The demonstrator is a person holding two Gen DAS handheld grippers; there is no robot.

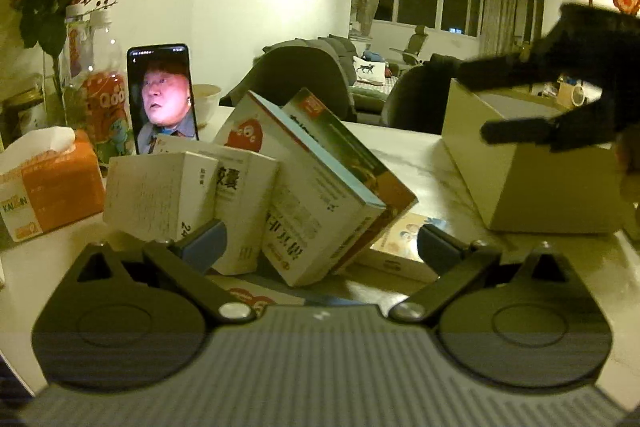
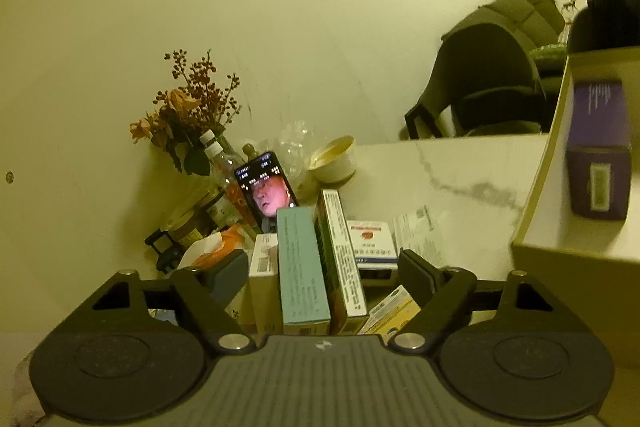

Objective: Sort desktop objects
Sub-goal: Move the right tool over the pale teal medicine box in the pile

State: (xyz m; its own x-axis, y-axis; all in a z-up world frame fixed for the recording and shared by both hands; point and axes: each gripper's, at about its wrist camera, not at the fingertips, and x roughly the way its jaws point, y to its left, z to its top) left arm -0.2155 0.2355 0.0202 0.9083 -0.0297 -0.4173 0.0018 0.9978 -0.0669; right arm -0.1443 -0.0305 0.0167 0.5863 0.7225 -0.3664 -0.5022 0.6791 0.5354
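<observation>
The medicine boxes (image 1: 280,187) stand and lean together in a loose cluster on the white table (image 1: 420,155), in front of a phone (image 1: 162,99) and an orange tissue box (image 1: 56,183). In the right wrist view a pale green box (image 2: 302,275) and a white box (image 2: 340,255) stand between the fingers of the right gripper (image 2: 322,277), which is wide open and does not press on anything. The left gripper (image 1: 322,247) is also open and holds nothing, with the leaning boxes just ahead of it. To do this step well, I think the right gripper should close squarely on one box only, because the neighbours lean on each other and may fall. The cardboard bin (image 1: 520,163) is near on the right side; only the right wrist view shows a purple box (image 2: 598,147) that seems to lie inside it, though blurred. Only the left wrist view shows the right gripper from outside, above the bin.
</observation>
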